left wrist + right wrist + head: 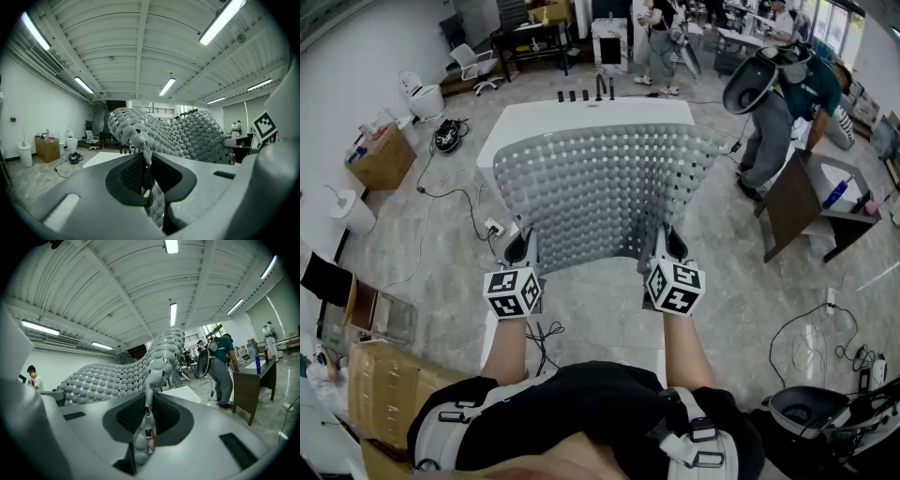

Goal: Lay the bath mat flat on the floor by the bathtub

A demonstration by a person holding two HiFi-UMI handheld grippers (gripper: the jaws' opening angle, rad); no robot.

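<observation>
The grey pebbled bath mat (pixel 605 192) hangs spread in the air above the white bathtub (pixel 581 117), held up by its near edge. My left gripper (pixel 523 251) is shut on the mat's near left corner, and my right gripper (pixel 667 246) is shut on the near right corner. In the left gripper view the mat (pixel 164 133) rises out of the pinched jaws of the left gripper (pixel 147 168) and billows away. In the right gripper view the mat (pixel 117 376) stands up from the right gripper (pixel 147 416) the same way.
A person in a teal top (pixel 783 98) bends over beside a dark desk (pixel 811 202) at the right. Cables (pixel 441 192) and a power strip (pixel 494 227) lie on the floor at the left, with cardboard boxes (pixel 384 159) beyond. A white toilet (pixel 422 96) stands far left.
</observation>
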